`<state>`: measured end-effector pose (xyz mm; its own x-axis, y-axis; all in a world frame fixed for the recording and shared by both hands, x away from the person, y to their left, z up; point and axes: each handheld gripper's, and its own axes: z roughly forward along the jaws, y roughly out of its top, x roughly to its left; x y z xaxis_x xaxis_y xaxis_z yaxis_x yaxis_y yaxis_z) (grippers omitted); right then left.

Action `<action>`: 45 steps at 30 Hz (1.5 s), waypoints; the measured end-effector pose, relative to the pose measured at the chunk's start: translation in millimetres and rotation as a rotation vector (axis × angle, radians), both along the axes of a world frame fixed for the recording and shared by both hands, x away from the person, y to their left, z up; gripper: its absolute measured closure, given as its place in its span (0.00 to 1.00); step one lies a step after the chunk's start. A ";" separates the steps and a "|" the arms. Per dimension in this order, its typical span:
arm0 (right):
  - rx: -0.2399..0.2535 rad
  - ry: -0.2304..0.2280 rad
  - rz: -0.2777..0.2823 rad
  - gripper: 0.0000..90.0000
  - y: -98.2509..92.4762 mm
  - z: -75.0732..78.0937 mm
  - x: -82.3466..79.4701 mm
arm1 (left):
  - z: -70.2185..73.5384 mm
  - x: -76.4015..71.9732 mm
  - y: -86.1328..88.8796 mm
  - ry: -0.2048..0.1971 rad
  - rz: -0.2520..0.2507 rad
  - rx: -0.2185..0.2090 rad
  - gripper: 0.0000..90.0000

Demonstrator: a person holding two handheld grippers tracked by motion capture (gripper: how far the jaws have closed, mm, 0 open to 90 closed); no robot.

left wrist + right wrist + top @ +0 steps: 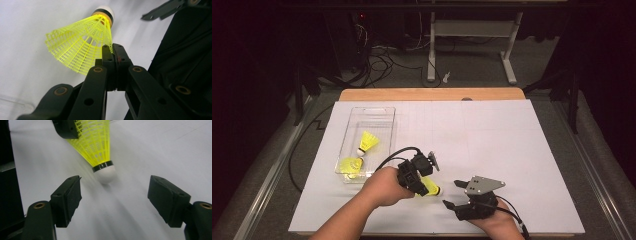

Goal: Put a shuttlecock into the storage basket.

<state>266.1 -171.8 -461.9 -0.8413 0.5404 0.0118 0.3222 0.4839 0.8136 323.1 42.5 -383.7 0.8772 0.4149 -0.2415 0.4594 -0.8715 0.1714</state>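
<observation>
High view: left gripper [428, 186] near table [512, 150] centre-front, right gripper [451, 194] at 4 o'clock of it.
Left jaws: clamped on shuttlecock [82, 42] skirt edge.
Right jaws: wide apart, nothing held; cork tip between them, untouched.
Shuttlecock: yellow plastic mesh cone, white rounded cork, black band; axis toward right gripper.
Tray [384, 112]: clear plastic, two more shuttlecocks [368, 141].
Writing: none legible.

High view overlooks table [512, 150]; both claw views close on shuttlecock [82, 45].
</observation>
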 end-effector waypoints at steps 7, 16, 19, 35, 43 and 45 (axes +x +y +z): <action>0.050 0.011 -0.061 0.23 -15.4 1.6 4.2 | -3.4 1.7 6.4 0.004 0.039 0.009 0.99; 0.098 0.003 -0.157 0.15 -36.8 4.4 8.6 | -4.0 3.9 11.3 -0.001 0.064 0.010 0.99; 0.108 -0.003 -0.183 0.13 -43.5 5.7 9.3 | -3.8 4.7 12.0 -0.002 0.072 0.007 0.99; 0.111 -0.029 -0.283 0.00 -73.2 8.0 12.2 | -3.6 4.5 11.9 0.001 0.071 0.001 0.99; 0.121 -0.050 -0.315 0.00 -75.9 9.3 12.1 | 3.4 5.4 15.4 -0.002 0.081 -0.017 0.99; 0.123 -0.050 -0.314 0.00 -76.1 9.7 12.0 | 8.6 5.9 18.0 -0.004 0.084 -0.021 0.99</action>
